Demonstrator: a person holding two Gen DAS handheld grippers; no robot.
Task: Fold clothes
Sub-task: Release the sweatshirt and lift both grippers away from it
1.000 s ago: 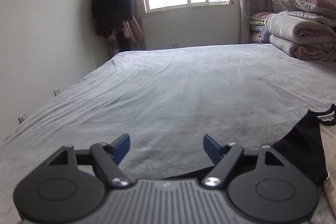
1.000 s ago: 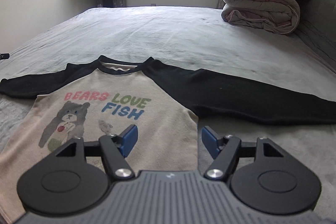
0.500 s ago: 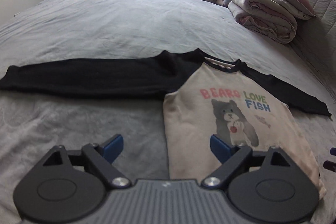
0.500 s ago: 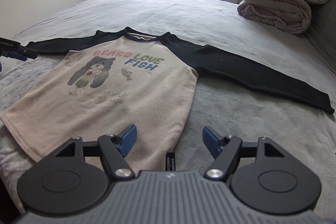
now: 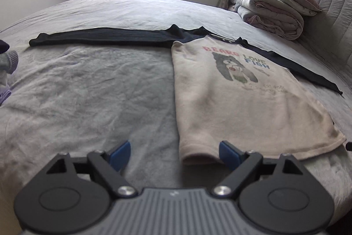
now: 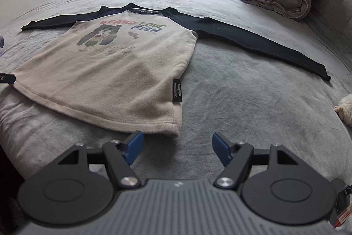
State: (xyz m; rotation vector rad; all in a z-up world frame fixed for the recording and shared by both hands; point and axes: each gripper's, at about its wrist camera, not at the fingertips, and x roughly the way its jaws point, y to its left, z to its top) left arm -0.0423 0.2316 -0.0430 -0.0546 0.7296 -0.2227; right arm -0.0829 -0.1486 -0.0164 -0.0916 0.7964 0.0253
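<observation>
Cream fleece raglan shirt with black sleeves and bear print [image 6: 123,72] lies flat, face up, on grey bed cover [image 5: 92,89], both sleeves stretched out sideways, nothing folded over. Left tongs [image 5: 175,154] spread, empty, at shirt's left hem corner. Right tongs [image 6: 177,148] spread, empty, just short of right hem corner. Fabric looks soft, light, limp: will drape and sag, likely drags on fuzzy cover. Best hold judged at hem corners, cuffs or shoulder seams; pinch both layers.

Both wrist cameras sit low at the bed's [image 5: 88,85] near edge, facing the window wall. Both views share the shirt [image 5: 242,102], seen from opposite hem corners.
</observation>
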